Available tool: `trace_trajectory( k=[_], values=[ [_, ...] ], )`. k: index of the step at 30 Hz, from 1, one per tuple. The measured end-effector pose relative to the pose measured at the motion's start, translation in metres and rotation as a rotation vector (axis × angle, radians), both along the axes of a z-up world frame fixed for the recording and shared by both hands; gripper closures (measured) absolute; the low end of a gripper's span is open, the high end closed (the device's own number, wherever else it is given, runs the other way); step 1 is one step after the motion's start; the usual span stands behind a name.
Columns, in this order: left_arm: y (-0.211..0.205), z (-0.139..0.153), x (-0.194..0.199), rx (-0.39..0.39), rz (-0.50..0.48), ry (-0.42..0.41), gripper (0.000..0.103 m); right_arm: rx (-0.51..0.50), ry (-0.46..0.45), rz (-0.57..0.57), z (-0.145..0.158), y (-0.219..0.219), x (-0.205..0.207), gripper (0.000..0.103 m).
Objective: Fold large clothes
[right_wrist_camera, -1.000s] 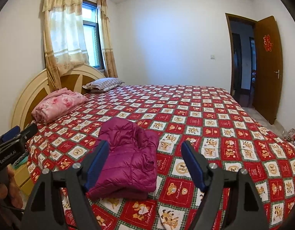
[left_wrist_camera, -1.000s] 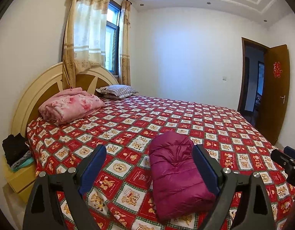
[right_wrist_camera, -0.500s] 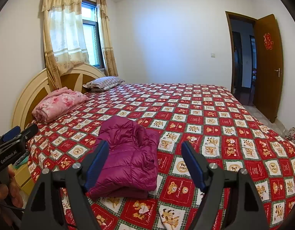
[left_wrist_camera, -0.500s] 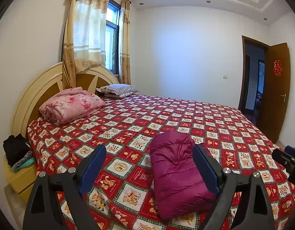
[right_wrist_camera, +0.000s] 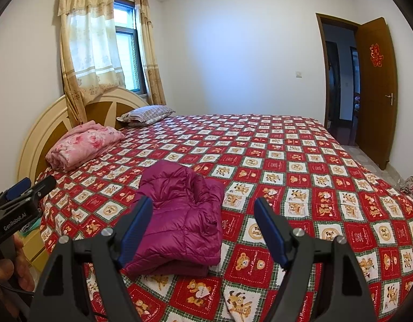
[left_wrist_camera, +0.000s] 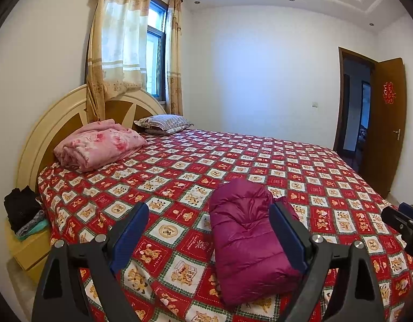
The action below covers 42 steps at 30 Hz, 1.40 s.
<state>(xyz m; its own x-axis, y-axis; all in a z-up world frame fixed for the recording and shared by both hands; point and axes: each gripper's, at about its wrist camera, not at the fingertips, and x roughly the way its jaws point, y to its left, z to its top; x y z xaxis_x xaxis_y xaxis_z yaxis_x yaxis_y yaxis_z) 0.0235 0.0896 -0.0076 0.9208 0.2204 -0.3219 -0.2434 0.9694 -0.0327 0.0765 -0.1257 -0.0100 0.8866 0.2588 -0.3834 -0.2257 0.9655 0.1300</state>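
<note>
One bed (left_wrist_camera: 260,158) fills mid-frame, red bear-print cover | folded magenta jacket (left_wrist_camera: 249,241) lies lower centre on it | left hand-held gripper (left_wrist_camera: 209,230) jaws wide apart, holding nothing | right hand-held gripper (right_wrist_camera: 203,225) likewise wide, empty

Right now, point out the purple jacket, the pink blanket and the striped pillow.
purple jacket (right_wrist_camera: 182,214), right wrist view, middle of its folded top layer.
pink blanket (left_wrist_camera: 99,147), left wrist view, centre of the bundle.
striped pillow (left_wrist_camera: 163,122), left wrist view, its top face.

White-walled bedroom (left_wrist_camera: 260,61), curtained window (left_wrist_camera: 152,61)
</note>
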Motion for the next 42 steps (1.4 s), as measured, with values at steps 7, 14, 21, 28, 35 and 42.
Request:
trace_trajectory(
  k=[7,14,21,28,35,42],
  values=[
    [0.0,0.0,0.0,0.0,0.0,0.0,0.012,-0.001,0.002,-0.001,-0.001,0.002,-0.001,0.023],
    [0.001,-0.001,0.0,0.002,-0.003,0.007,0.012,-0.001,0.003,0.003,-0.003,0.002,-0.001,0.023],
    [0.001,-0.001,0.001,0.001,-0.002,0.008,0.012,-0.001,0.005,0.005,-0.004,0.004,-0.001,0.023],
    [0.001,-0.006,0.004,-0.006,-0.016,0.038,0.012,-0.002,0.004,0.004,-0.004,0.005,-0.002,0.023],
    [0.001,-0.006,0.006,-0.006,-0.011,0.047,0.012,-0.004,0.008,0.007,-0.005,0.007,-0.002,0.023],
    [0.002,-0.008,0.007,-0.01,-0.015,0.049,0.012,-0.012,0.01,0.014,-0.008,0.013,-0.006,0.023]
  ],
)
